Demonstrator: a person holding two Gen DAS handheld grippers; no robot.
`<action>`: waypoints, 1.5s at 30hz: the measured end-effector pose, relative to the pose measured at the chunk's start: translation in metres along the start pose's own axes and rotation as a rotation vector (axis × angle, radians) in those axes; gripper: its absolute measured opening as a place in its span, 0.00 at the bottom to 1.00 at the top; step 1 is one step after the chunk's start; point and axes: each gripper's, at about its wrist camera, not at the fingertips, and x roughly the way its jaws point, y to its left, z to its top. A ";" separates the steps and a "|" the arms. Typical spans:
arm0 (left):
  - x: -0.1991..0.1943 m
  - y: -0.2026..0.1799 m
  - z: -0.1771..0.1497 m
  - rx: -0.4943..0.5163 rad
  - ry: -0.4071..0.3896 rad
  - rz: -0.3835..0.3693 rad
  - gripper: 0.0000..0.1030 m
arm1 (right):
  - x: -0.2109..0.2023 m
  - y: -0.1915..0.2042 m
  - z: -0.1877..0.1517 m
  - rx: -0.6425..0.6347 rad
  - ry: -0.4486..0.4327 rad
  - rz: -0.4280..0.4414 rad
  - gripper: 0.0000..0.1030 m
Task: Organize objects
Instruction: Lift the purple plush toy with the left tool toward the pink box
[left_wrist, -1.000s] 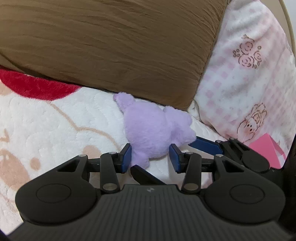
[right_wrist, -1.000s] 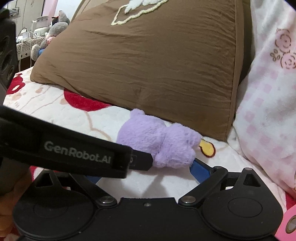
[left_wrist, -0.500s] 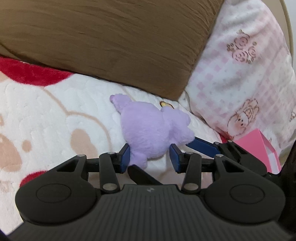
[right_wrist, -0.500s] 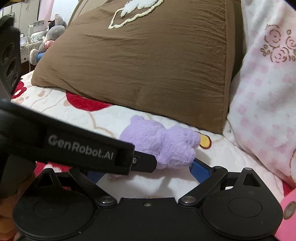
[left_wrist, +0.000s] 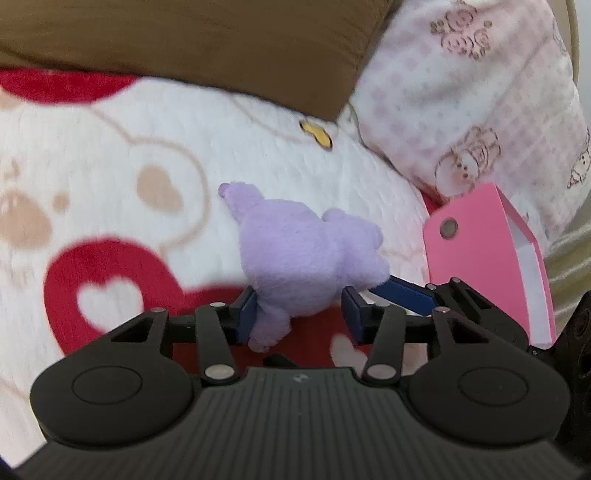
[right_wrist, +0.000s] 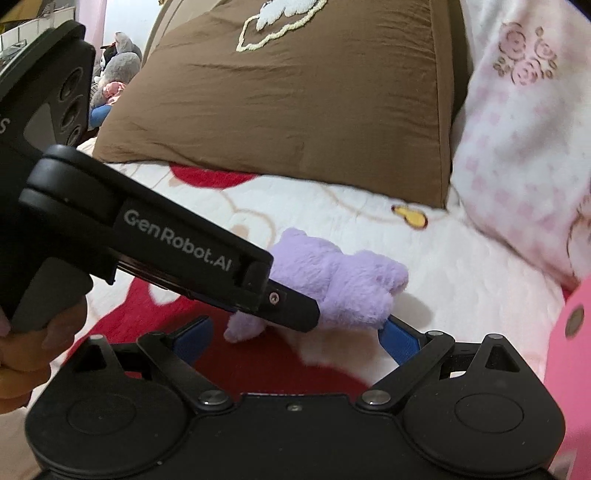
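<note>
A small purple plush toy (left_wrist: 303, 254) sits between the blue pads of my left gripper (left_wrist: 299, 314), just above the white and red blanket (left_wrist: 122, 122). The jaws are opening, but the left pad still touches the toy's leg and the toy travels with the gripper. From the right wrist view, the left gripper's black finger (right_wrist: 280, 299) crosses in front of the plush toy (right_wrist: 343, 284). My right gripper (right_wrist: 295, 339) stands wide open below the toy. Its right fingertip (right_wrist: 399, 339) rests against the toy's underside.
A brown pillow (right_wrist: 295, 110) and a pink checked pillow (right_wrist: 517, 147) lie at the head of the bed. A pink box (left_wrist: 480, 251) stands at the right, close to the right gripper. Grey stuffed toys (right_wrist: 118, 70) sit far left. A hand (right_wrist: 22, 362) holds the left gripper.
Both grippers have drawn back from the brown pillow, and the plush toy came with them over the red heart print. The left jaws stand slightly wider. The pink box shows more.
</note>
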 end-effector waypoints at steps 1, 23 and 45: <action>0.000 -0.002 -0.004 -0.002 0.011 -0.005 0.48 | -0.005 0.001 -0.003 0.009 0.009 0.006 0.95; -0.008 -0.003 -0.014 -0.013 -0.026 0.007 0.34 | -0.020 -0.025 -0.023 0.257 0.027 0.020 0.96; -0.013 -0.025 -0.020 0.056 -0.028 0.019 0.33 | -0.021 -0.009 -0.026 0.247 0.011 -0.063 0.86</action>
